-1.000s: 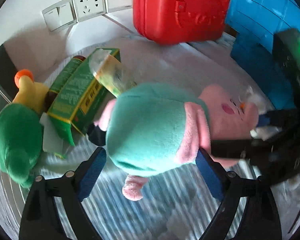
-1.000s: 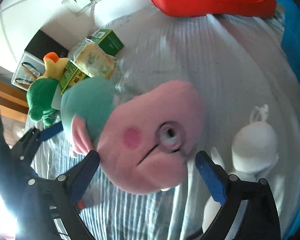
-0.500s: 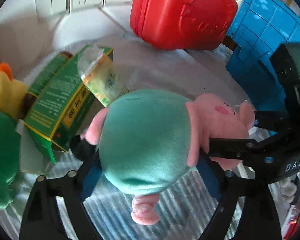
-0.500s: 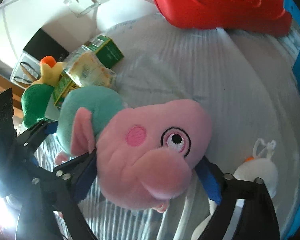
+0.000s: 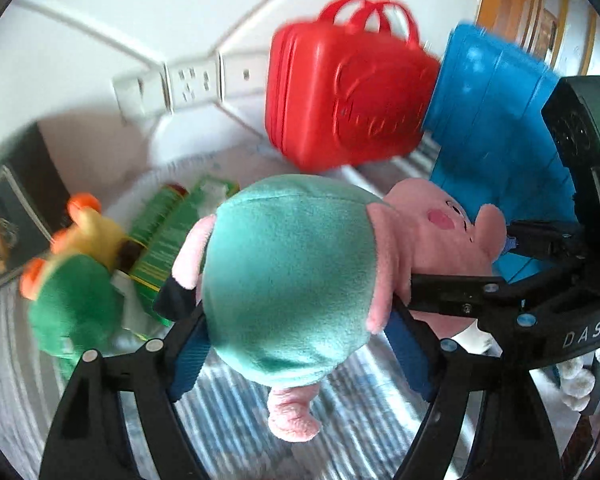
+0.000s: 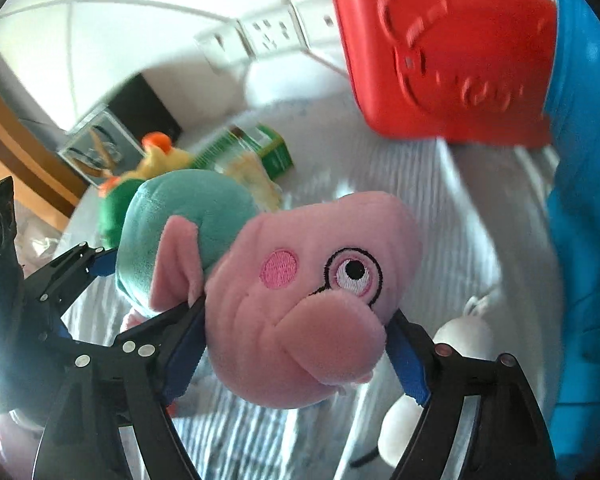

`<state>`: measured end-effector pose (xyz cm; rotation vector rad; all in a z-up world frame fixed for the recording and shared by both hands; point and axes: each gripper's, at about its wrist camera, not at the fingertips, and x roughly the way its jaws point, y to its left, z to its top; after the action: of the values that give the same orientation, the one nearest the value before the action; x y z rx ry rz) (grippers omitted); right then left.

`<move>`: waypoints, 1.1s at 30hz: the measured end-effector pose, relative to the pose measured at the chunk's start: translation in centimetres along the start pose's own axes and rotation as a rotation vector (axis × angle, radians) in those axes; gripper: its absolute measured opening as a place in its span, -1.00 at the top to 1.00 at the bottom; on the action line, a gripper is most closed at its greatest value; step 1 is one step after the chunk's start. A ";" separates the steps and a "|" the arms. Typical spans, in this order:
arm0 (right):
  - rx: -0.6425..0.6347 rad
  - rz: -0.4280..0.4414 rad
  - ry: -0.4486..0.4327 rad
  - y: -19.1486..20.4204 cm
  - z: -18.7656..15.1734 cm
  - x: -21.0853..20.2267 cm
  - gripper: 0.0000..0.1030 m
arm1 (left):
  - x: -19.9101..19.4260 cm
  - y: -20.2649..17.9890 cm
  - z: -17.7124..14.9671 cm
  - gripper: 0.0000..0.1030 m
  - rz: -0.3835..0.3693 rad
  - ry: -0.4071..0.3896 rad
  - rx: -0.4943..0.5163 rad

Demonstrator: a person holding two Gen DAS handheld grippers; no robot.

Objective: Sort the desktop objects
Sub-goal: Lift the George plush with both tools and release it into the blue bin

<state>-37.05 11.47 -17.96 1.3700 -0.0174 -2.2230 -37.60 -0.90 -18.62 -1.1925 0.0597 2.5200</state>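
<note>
Both grippers pinch one plush pig between them. Left gripper [image 5: 296, 344] clamps the teal body; right gripper [image 6: 296, 356] clamps the pink head. The plush pig [image 5: 300, 280] hangs clear of the striped cloth [image 6: 440, 216], its long axis running across from the left gripper to the right gripper — body left, snout right. The red case [image 5: 348, 108] and blue bin [image 5: 496, 120] stand ahead, beyond the pig and nearer the right gripper. Any move toward them probably requires both hands to travel together. The bin's opening is cut off, and motion blur obscures the green box [image 5: 168, 240] and green plush toy [image 5: 76, 304].
</note>
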 end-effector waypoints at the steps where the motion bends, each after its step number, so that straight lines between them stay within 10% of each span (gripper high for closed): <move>1: -0.007 0.004 -0.017 0.4 0.1 -1.2 -0.58 | -1.0 -0.5 0.3 -0.56 0.008 -0.018 0.003; 17: -0.108 -0.043 -0.398 6.0 -3.2 -26.6 -0.58 | -23.3 -13.1 3.6 -0.56 0.047 -0.379 0.155; 33: 0.022 -0.212 -0.599 -10.0 -9.5 -47.0 -0.59 | -26.1 -37.9 10.1 -0.56 -0.119 -0.481 0.323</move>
<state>-16.92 43.06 13.62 0.6942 -0.1132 -2.7401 -17.34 28.86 11.84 -0.4397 0.2548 2.4976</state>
